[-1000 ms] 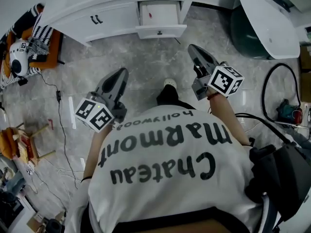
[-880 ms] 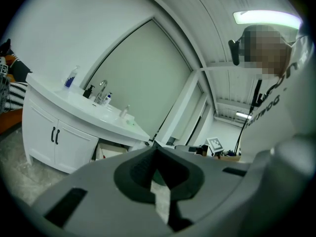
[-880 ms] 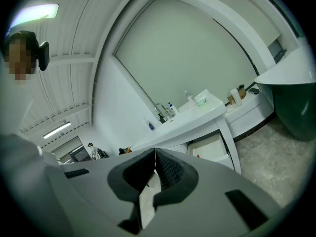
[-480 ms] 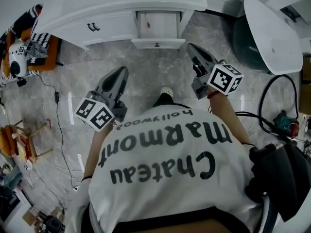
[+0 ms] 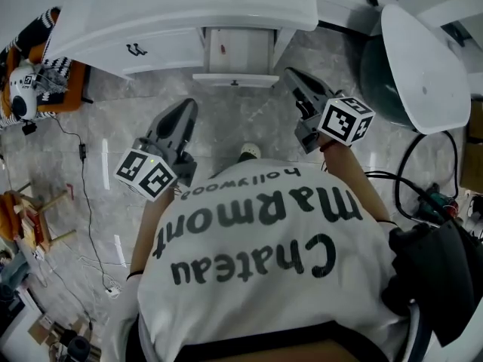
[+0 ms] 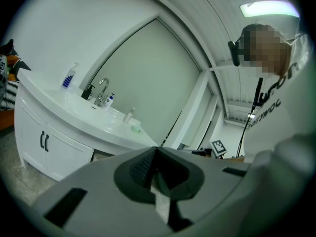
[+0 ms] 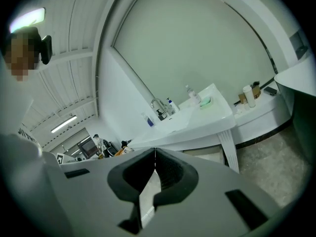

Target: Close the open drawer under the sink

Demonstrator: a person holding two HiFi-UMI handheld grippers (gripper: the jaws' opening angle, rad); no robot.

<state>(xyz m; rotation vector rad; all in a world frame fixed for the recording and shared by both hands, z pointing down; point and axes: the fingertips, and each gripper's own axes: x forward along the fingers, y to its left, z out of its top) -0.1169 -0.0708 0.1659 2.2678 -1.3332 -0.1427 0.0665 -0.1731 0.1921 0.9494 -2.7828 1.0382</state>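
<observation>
The white vanity (image 5: 189, 6) with the sink runs across the top of the head view. Its open drawer (image 5: 235, 51) sticks out toward me, its front panel (image 5: 235, 80) with a small knob nearest. My left gripper (image 5: 187, 108) is shut and empty, pointing at the vanity, a little short of the drawer front and to its left. My right gripper (image 5: 291, 75) is also shut and empty, its tip just right of the drawer front, apart from it. In the left gripper view (image 6: 157, 149) and the right gripper view (image 7: 155, 152) the jaws meet with nothing between them.
A white oval tabletop (image 5: 423, 51) over a dark green base stands at the right, with cables (image 5: 434, 179) on the floor below it. Striped cloth and an orange seat (image 5: 45, 66) lie at the left. A faucet (image 6: 102, 90) and bottles stand on the counter.
Both grippers and the person have moved forward toward the vanity, so the drawer front now lies close to the gripper tips. The drawer stays open and both jaws stay shut.
</observation>
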